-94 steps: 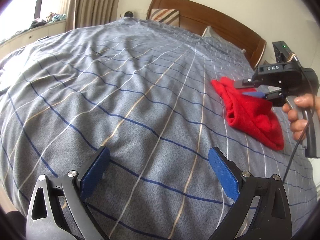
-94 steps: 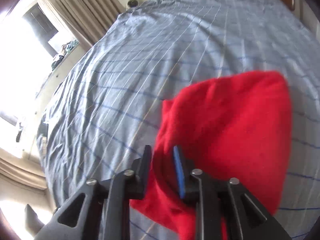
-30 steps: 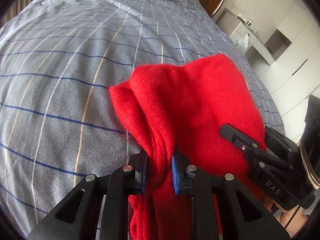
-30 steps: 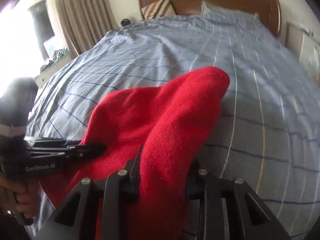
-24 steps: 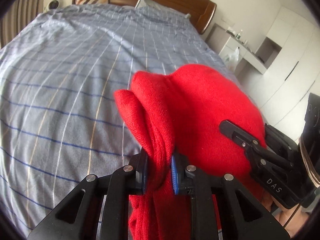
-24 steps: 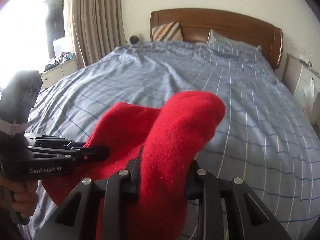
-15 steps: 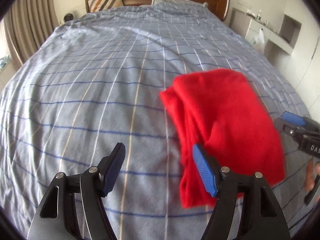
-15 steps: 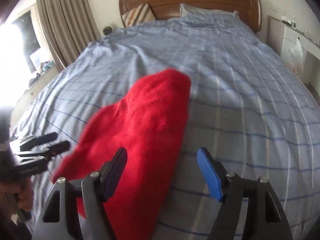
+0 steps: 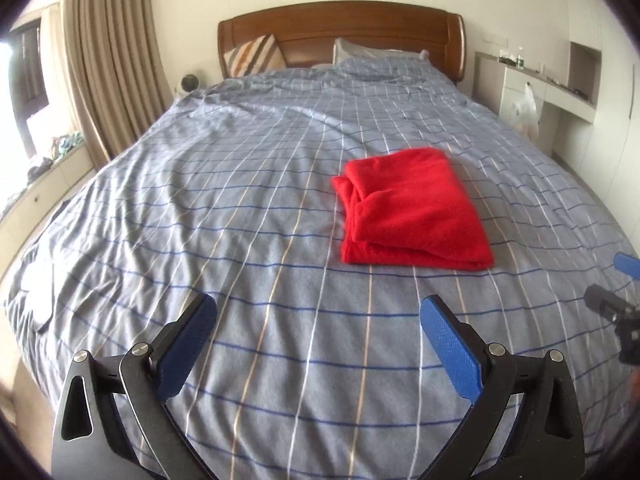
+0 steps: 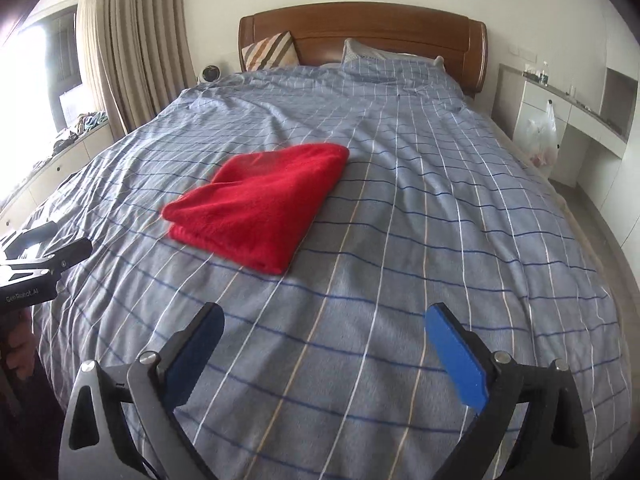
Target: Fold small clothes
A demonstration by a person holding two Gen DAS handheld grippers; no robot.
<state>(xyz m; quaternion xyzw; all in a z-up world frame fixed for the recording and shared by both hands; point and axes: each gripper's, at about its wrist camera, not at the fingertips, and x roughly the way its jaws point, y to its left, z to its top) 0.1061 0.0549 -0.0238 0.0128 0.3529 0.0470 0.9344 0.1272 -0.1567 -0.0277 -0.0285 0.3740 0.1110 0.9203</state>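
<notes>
Released since 1 s ago: red cloth [image 9: 412, 210] [image 10: 264, 204], folded, flat on bed [image 9: 240, 208]. Left gripper [image 9: 318, 344], right gripper [image 10: 324, 354]: both wide open, empty.

Near bedspread [image 9: 240, 208]: lying bare around both spread grippers.
Obstacle: red cloth [image 9: 412, 210] sitting mid-bed.
Far end: pillows [image 10: 272, 52] leaning against headboard [image 10: 360, 24].

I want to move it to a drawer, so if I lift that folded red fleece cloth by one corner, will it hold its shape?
Probably not. The folded red fleece cloth looks soft and limp, so its loose layers at the left edge would likely fall open. It seems light and fuzzy rather than slippery, so the fingers should grip it easily.
</notes>
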